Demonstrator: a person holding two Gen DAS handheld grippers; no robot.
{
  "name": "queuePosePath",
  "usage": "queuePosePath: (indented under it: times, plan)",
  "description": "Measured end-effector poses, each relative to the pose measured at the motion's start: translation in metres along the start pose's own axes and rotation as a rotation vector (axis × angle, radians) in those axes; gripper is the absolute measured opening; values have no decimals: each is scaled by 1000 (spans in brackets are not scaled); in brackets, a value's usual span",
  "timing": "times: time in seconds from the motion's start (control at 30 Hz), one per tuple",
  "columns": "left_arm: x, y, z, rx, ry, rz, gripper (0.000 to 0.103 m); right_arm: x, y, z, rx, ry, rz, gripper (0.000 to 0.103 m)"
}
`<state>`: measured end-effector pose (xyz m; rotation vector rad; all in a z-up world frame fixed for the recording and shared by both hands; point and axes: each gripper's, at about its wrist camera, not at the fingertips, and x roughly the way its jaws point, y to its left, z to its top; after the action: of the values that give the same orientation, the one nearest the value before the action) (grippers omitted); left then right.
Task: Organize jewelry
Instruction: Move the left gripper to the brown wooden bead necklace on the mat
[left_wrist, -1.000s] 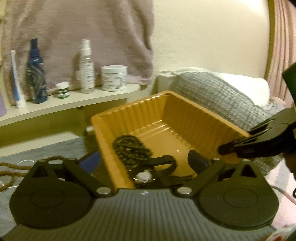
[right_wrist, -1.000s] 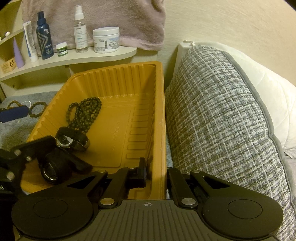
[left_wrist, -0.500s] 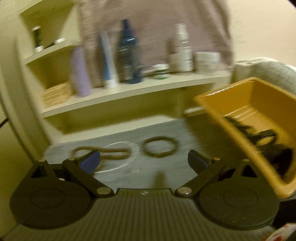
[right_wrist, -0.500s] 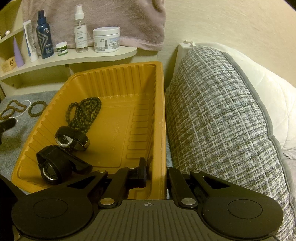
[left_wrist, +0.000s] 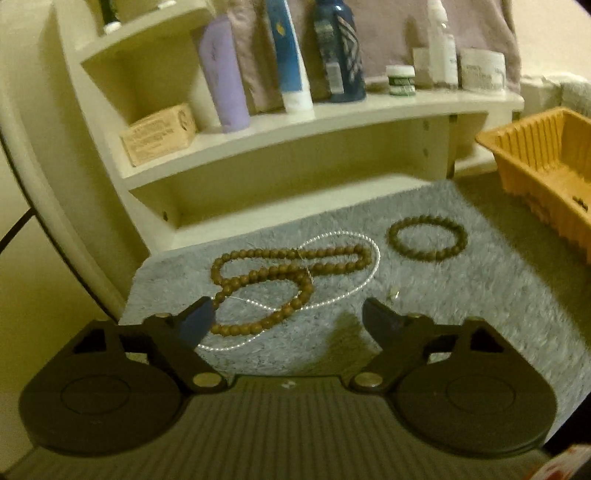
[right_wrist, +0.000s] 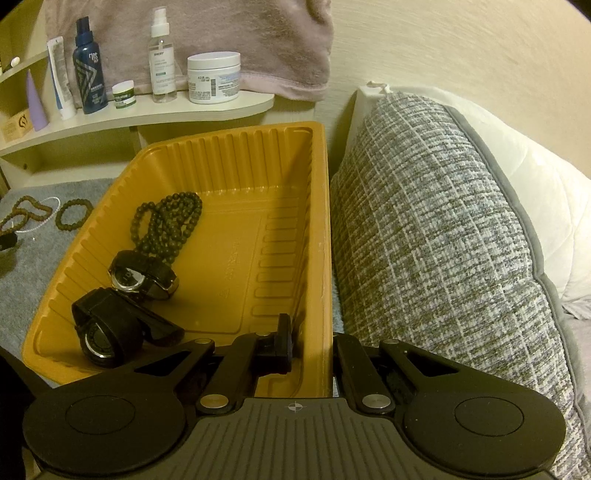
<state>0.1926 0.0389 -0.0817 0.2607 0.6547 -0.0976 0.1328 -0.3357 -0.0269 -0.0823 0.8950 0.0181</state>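
Only right view shows watches (right_wrist: 142, 277) inside tray (right_wrist: 258, 147).

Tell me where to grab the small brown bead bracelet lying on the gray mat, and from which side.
Grip the brown bead bracelet across one arc of its ring, coming from above with one finger inside the loop, since it lies flat and apart from the tangled necklace.
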Motion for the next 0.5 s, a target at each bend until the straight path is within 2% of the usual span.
queuePosePath:
  times: [0.03,0.2,0.27,0.33,0.5]
  plan:
    - [2,0,-1,14,3,-9,75,0,0,0,-1,0,0,5]
    - [4,4,-3,93,-5,-26,67,0,0,0,-1,0,0,5]
    - [5,8,-3,121,-2,-27,59,0,0,0,-2,1,0,5]
    - [7,11,-3,153,7,-24,44,1,-1,0,-3,2,0,5]
    - [10,12,-5,250,23,-31,39,1,-1,0,-3,2,0,5]
